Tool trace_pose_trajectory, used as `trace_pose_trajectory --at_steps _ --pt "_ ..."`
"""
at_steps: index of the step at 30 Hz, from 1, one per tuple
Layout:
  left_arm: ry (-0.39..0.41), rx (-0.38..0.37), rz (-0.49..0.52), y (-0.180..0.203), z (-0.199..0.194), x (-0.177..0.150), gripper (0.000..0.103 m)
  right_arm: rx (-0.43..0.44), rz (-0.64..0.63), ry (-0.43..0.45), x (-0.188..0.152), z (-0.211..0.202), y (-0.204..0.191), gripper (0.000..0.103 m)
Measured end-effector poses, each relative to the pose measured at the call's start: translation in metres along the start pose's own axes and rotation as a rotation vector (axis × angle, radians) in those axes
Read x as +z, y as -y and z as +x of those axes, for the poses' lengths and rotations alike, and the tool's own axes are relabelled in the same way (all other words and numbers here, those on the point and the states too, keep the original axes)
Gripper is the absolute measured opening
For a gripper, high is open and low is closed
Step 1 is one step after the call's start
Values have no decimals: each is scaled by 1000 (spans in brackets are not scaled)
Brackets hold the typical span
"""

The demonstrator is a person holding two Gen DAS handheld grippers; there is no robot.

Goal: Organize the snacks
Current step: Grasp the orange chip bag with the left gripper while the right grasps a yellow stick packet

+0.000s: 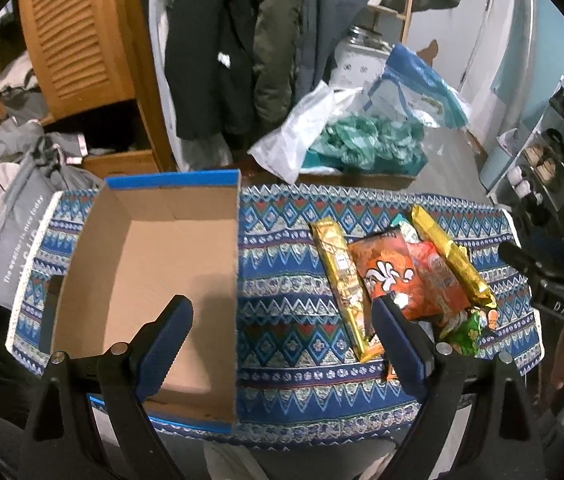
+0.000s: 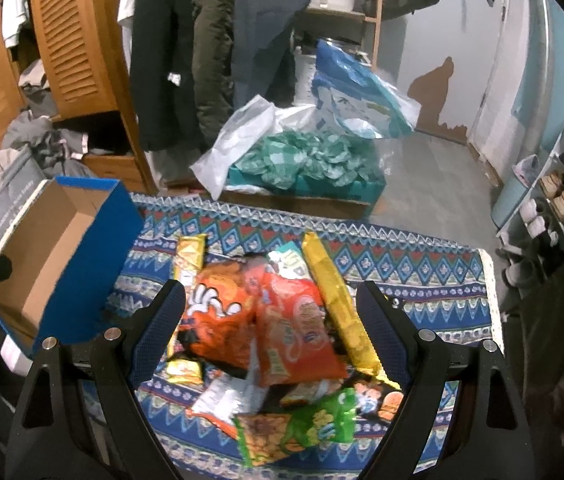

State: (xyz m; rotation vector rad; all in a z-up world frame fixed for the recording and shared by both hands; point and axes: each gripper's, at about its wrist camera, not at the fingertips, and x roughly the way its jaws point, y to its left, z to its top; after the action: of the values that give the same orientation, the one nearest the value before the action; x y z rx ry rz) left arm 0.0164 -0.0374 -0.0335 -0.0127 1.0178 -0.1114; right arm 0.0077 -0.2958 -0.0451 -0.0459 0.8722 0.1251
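An open cardboard box point(image 1: 154, 264) with blue outer walls stands empty on the left of the patterned cloth; it also shows in the right wrist view point(image 2: 54, 256). A pile of snack packets lies to its right: orange bags point(image 1: 398, 272) point(image 2: 282, 320), gold packets point(image 1: 340, 280) point(image 2: 336, 300) and a green bag point(image 2: 314, 420). My left gripper point(image 1: 282, 312) is open, its left finger over the box, its right finger by the snacks. My right gripper point(image 2: 270, 300) is open and hovers over the pile, holding nothing.
The blue patterned cloth point(image 1: 282, 264) covers a small table. Behind it are hanging coats point(image 1: 242, 40), a wooden cabinet point(image 1: 78, 40), a box of teal packets point(image 1: 362, 148) on the floor and a shoe rack point(image 1: 554, 144) at the right.
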Motion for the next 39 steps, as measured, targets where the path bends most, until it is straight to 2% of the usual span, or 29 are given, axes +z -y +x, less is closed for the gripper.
trace_pose_trajectory --at_steps 5,10,14,17,23,28,34,39 --pt "-41 -8 -6 10 13 5 92 14 0 -49 7 13 21 86" --pt "-80 -3 13 27 30 19 92 56 61 -108 17 32 45 86" --pt "-119 -25 19 43 42 33 92 77 76 -184 23 56 59 86" --pt "-172 -54 53 59 56 41 92 79 82 -234 28 74 70 86" --pt "-291 -56 127 91 104 50 92 95 108 -301 28 106 93 86" --pt "-365 -92 86 99 140 51 92 97 73 -349 15 129 95 85" --pt "-467 -85 49 115 183 44 92 80 36 -386 5 153 100 81" --pt "-497 -120 -1 124 199 41 92 95 22 -438 -11 168 105 76"
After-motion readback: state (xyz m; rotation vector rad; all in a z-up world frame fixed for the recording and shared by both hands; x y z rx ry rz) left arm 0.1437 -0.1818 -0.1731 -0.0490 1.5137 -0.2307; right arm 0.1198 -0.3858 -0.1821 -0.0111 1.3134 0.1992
